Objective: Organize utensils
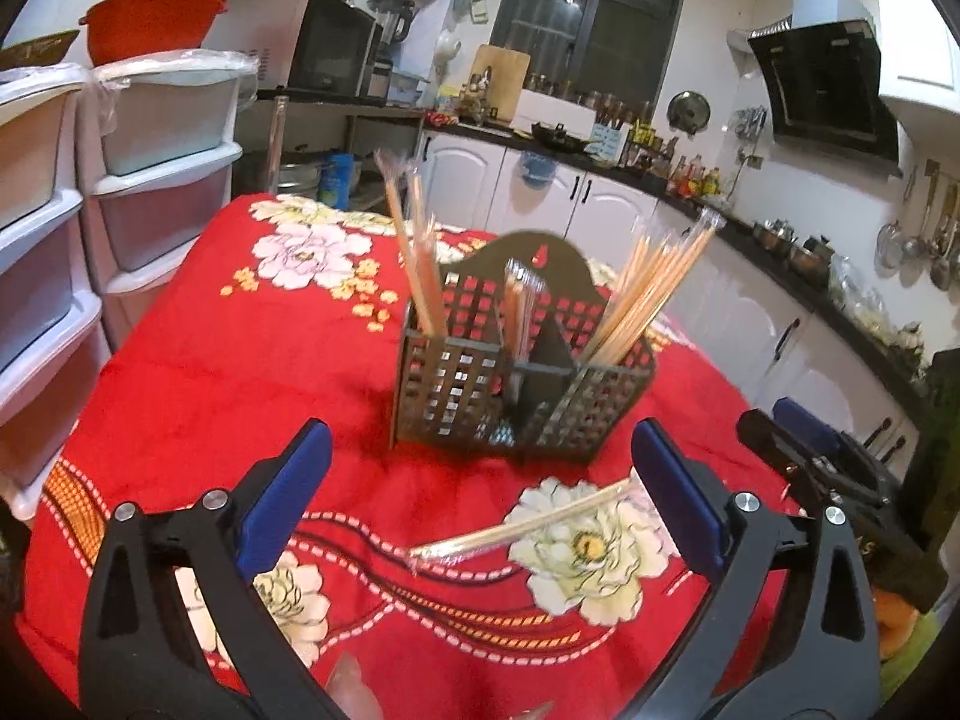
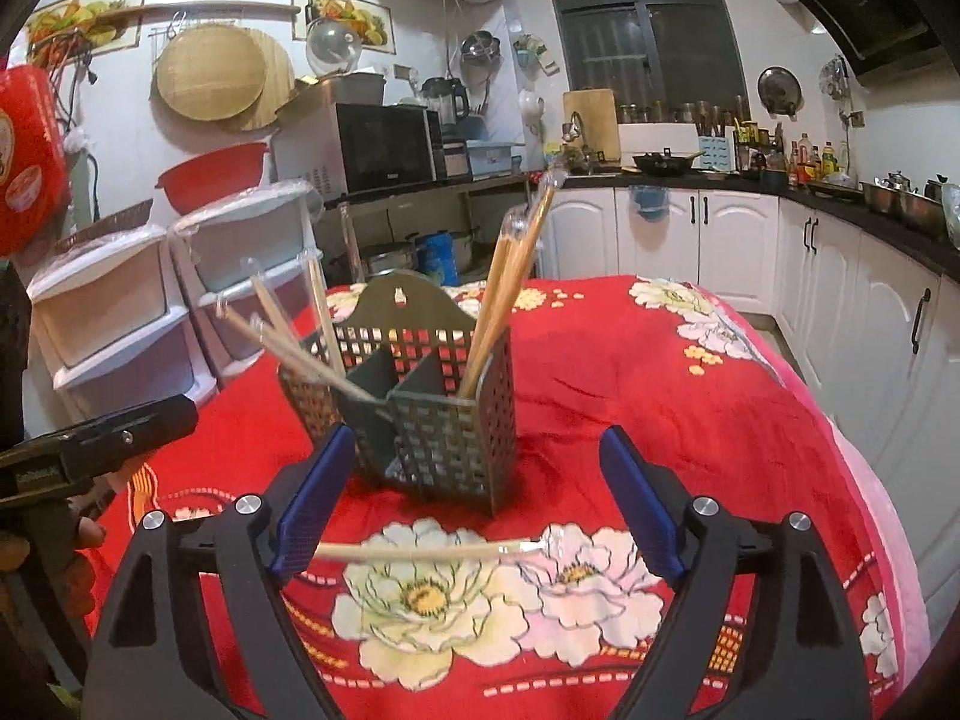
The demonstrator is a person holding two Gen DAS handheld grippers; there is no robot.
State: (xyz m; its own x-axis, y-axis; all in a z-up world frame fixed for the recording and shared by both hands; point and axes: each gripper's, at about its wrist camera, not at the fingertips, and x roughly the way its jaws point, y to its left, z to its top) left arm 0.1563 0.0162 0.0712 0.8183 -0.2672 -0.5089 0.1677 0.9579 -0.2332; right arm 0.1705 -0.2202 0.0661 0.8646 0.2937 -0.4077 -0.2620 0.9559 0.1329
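Observation:
A dark perforated utensil caddy (image 1: 522, 384) with three compartments stands on the red floral cloth (image 1: 252, 360); wrapped chopsticks (image 1: 648, 288) stick up from its compartments. It also shows in the right wrist view (image 2: 438, 420). One wrapped pair of chopsticks (image 1: 516, 531) lies flat on the cloth in front of the caddy, between and just ahead of my left gripper (image 1: 480, 468), which is open and empty. The same pair (image 2: 420, 551) lies between the fingers of my right gripper (image 2: 474, 468), which is open and empty.
Stacked plastic drawers (image 1: 150, 168) stand left of the table. Kitchen counters with white cabinets (image 2: 750, 240) run behind and to the right. The right gripper (image 1: 840, 468) shows at the left view's right edge; the left gripper (image 2: 90, 438) at the right view's left edge.

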